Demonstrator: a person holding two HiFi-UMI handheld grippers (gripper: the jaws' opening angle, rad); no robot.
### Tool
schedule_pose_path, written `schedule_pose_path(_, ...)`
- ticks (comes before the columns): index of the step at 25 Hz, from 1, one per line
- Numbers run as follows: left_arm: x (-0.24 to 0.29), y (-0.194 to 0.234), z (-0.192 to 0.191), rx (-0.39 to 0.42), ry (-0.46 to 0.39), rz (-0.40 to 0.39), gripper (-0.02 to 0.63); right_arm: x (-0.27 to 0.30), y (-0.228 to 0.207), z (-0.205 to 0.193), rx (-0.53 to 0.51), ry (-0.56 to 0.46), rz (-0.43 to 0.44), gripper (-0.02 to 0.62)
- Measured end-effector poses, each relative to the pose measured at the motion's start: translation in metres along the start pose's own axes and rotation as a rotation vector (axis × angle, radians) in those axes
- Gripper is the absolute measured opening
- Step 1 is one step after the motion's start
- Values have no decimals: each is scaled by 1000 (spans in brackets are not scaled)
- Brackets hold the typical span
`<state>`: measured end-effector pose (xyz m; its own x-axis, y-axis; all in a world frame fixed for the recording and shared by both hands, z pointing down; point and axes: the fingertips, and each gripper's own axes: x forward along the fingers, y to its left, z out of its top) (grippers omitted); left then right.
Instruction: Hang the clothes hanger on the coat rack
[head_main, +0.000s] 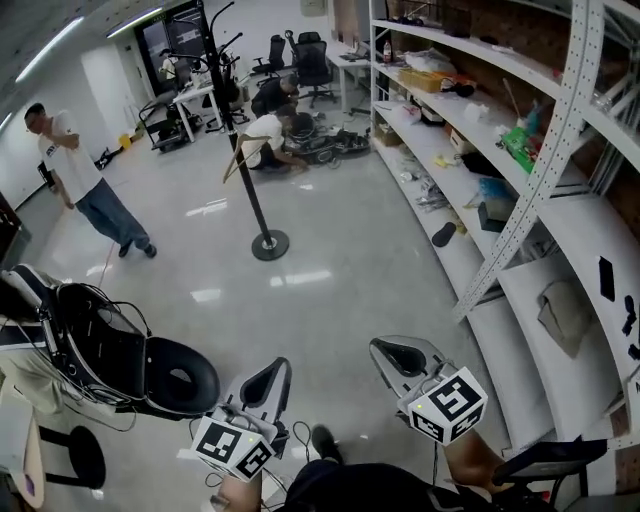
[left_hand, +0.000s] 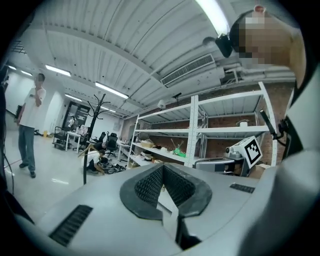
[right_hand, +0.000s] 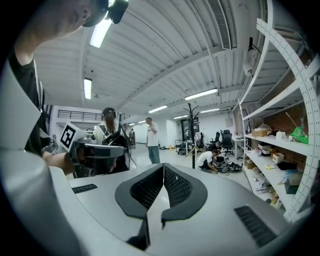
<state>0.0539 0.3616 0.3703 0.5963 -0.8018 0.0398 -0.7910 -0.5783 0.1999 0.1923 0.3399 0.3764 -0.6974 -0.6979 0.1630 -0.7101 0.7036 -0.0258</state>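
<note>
Both are hanging low, left gripper (head_main: 269, 383) and right gripper (head_main: 401, 357), jaws pressed together on nothing. The hanger (head_main: 241, 155) is resting against the rack (head_main: 257, 200), well apart. Arriving with jaws closed risks knocking it down.

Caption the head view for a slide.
Two shut, empty hand-held grippers, left and right, face a black coat rack across the glossy floor, shelves at right.

My head camera looked steeply down on the floor (head_main: 350, 240), with my left gripper (head_main: 272, 375) and right gripper (head_main: 398, 355) close beneath it. Each gripper's camera rode just behind its own jaws, facing up and across the room. All three caught the coat rack (head_main: 269, 244) and shelving (head_main: 575, 225).
</note>
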Motion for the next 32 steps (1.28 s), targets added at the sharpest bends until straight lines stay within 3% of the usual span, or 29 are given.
schedule_pose_path(3,-6,-45,-15,-11,17,-15,0,-45,3,-17,-23,8,25,8)
schedule_pose_path(8,-18,-102,-35,-4,81,-1,0,-105,-2,-39,88,5,12,8)
schedule_pose_path(11,-27,-122,-34,17,88,3,0,-127,-4,-35,100,-16,-4,8)
schedule_pose_path(17,-57,-133,-34,22,91,9,0,-142,15,-32,122,-44,-30,8)
schedule_pose_path(23,-125,-121,-33,41,50,5,0,-137,74,-31,133,-38,-58,8)
schedule_pose_path(27,-161,-103,-37,12,24,19,0,-141,102,-28,183,-82,-88,8)
schedule_pose_path(32,-187,-95,-36,-10,5,-5,0,-149,132,-26,96,-34,-129,8)
